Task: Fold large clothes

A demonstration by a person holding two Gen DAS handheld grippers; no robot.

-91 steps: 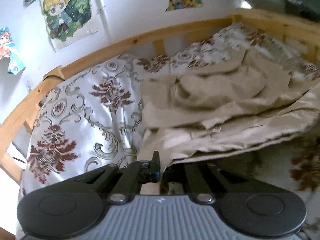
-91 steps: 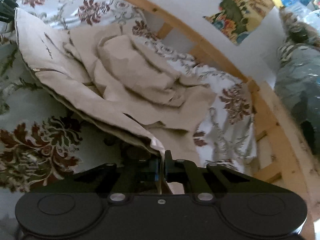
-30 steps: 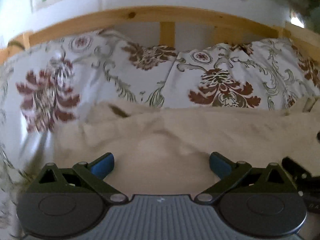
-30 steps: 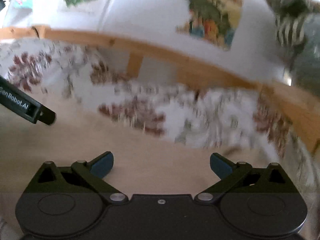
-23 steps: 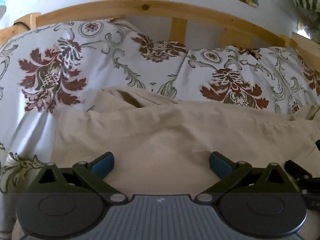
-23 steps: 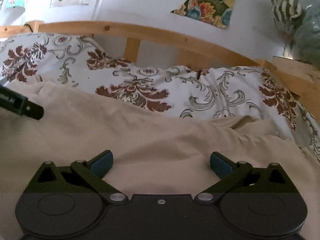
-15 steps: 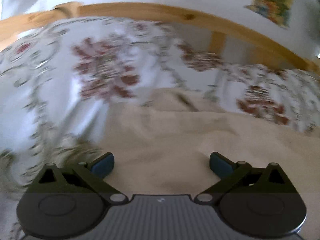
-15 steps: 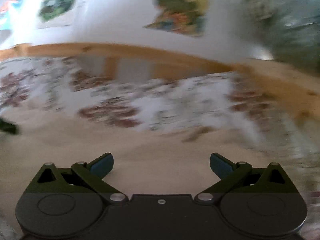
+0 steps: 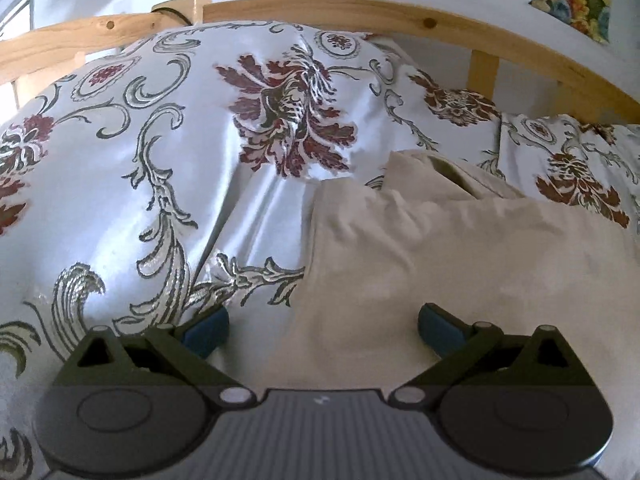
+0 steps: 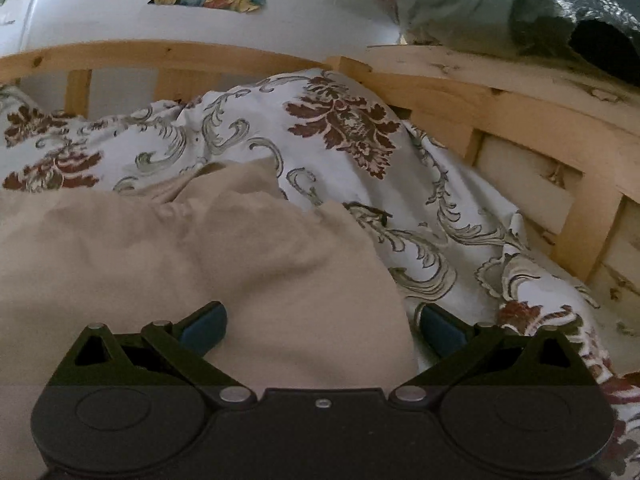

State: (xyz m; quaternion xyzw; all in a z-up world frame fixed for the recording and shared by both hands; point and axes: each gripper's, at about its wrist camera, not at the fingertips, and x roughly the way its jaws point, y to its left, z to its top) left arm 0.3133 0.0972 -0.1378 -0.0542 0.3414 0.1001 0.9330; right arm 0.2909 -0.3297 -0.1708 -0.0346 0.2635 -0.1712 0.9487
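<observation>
A beige garment point(image 9: 460, 256) lies folded over on a floral bedspread point(image 9: 160, 152). In the left wrist view its left edge runs down the middle, and a second layer peeks out at its far corner. My left gripper point(image 9: 322, 326) is open, straddling that left edge, with nothing held. In the right wrist view the beige garment point(image 10: 180, 264) fills the lower left, its right edge rounded. My right gripper point(image 10: 322, 326) is open over that right edge, also empty.
A wooden bed rail point(image 9: 360, 12) curves along the far side, with a wooden bed rail point(image 10: 520, 112) on the right. Posters hang on the white wall point(image 10: 120, 8). A dark plastic-wrapped bundle point(image 10: 520, 4) sits on the right ledge. Bedspread point(image 10: 460, 220) lies bare beside the garment.
Three seconds ago both grippers were shut on the garment's edge; both are open now. Since then the left gripper swung left and the right one right, to the garment's side edges.
</observation>
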